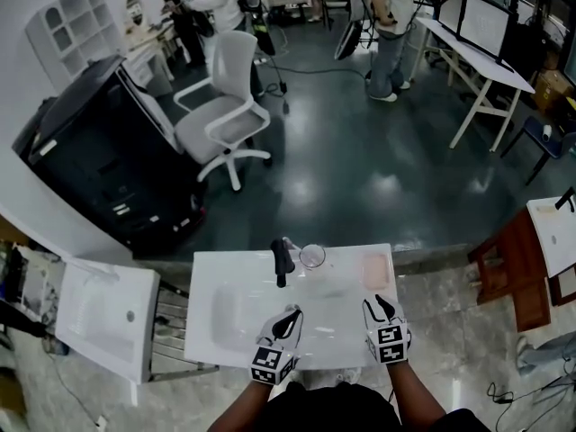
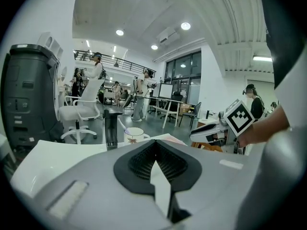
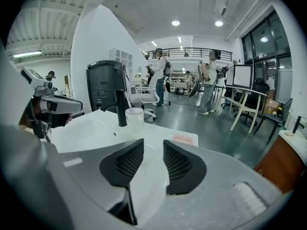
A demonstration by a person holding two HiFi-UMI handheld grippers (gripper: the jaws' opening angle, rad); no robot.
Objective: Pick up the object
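The thin stick (image 3: 127, 101) in the cup (image 3: 134, 115) is showing too small to identify, its top tilting toward the faucet (image 3: 119, 108). I'm holding my left gripper (image 1: 290, 312) clenched on nothing and my right gripper (image 1: 382, 302) parted, empty.

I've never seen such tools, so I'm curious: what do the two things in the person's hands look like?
The left gripper and the right gripper each have a pale grey-white shell and two black ribbed pads. A cube with black-and-white square markers sits on each. No cables show. The person wears a dark top.

Grey grippers (image 1: 292, 313) (image 1: 382, 304), black jaws, perhaps dark shirt (image 1: 333, 409)
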